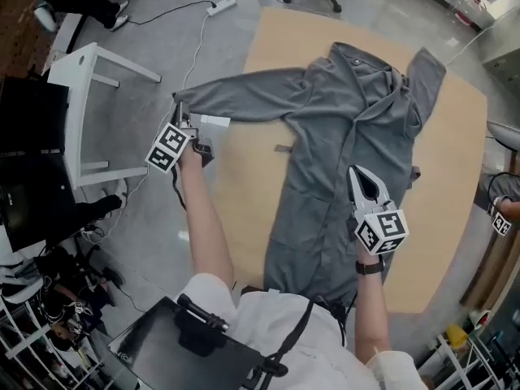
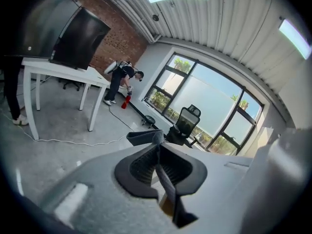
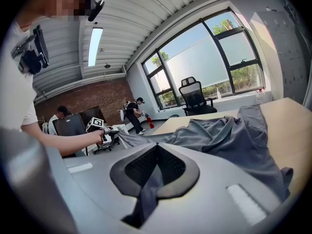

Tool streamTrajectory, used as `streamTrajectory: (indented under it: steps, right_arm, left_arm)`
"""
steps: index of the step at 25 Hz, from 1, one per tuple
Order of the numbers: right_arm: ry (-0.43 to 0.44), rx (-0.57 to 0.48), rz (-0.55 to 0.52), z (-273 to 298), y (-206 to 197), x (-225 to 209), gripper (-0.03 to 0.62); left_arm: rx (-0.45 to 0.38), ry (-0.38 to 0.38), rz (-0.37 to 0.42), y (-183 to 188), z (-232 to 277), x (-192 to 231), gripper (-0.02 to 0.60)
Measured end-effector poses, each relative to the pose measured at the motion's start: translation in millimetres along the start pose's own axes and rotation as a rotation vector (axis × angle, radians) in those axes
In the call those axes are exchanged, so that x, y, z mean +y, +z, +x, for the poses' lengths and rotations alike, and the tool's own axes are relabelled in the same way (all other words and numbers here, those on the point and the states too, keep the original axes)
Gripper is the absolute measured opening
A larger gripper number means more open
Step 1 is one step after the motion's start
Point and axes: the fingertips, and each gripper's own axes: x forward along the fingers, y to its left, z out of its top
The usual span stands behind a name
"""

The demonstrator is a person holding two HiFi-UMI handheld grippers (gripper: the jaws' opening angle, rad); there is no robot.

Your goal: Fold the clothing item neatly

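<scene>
The shirt [image 1: 341, 120] looks light and limp, best gripped at edges: left gripper [image 1: 179, 117] pinches the sleeve [image 1: 244, 96] end between its tips, right gripper [image 1: 356, 175] pinches body cloth.

No legible txt, nos., brand names or signs in any view. Nearest thing to print: b/w square marker patterns on the cubes of the left gripper [image 1: 180, 112] & right gripper [image 1: 356, 174], which are blocks only, no letters. One more such marker [image 1: 501, 223] at the right edge of head view. Small white patch [image 1: 214, 121] by the grey garment [image 1: 341, 136] sleeve end: no print readable.
</scene>
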Motion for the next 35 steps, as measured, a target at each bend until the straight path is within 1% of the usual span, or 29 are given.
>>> streamTrajectory:
  steps: [3,5,8,10,14,16,18,20,22,25,29,32,35]
  right_arm:
    - [0.005,0.007,0.002,-4,-3,15,0.0]
    - [0.011,0.01,-0.002,-7,-4,25,0.0]
    - [0.019,0.0,0.012,-16,-2,36,0.0]
    - [0.018,-0.018,0.034,-23,1,38,0.0]
    - [-0.001,-0.046,0.06,-38,5,33,0.0]
    - [-0.012,-0.066,0.071,-46,8,30,0.0]
    - [-0.024,-0.088,0.079,-57,12,27,0.0]
    - [-0.039,-0.109,0.086,-69,17,20,0.0]
    - [-0.058,-0.135,0.098,-80,23,13,0.0]
    - [-0.086,-0.169,0.116,-96,27,2,0.0]
    - [-0.119,-0.198,0.137,-117,28,-14,0.0]
    - [-0.147,-0.213,0.152,-132,26,-28,0.0]
    - [-0.181,-0.218,0.168,-147,19,-42,0.0]
  left_arm:
    - [0.01,-0.003,-0.022,-9,-14,20,0.021]
    - [0.02,-0.02,-0.018,-14,-15,24,0.021]
    - [0.017,-0.064,0.022,-10,-11,15,0.021]
    - [-0.007,-0.102,0.039,2,-11,-3,0.021]
    - [-0.089,-0.184,0.068,35,-23,-54,0.021]
    - [-0.124,-0.27,0.097,52,-29,-92,0.021]
    - [-0.142,-0.363,0.141,66,-35,-137,0.021]
    - [-0.144,-0.449,0.2,72,-41,-183,0.021]
    - [-0.121,-0.546,0.274,69,-47,-234,0.021]
    - [-0.055,-0.696,0.434,44,-58,-309,0.021]
    - [0.053,-0.867,0.675,-14,-83,-386,0.021]
    - [0.164,-0.977,0.815,-79,-108,-419,0.021]
    - [0.315,-1.064,0.967,-172,-135,-423,0.021]
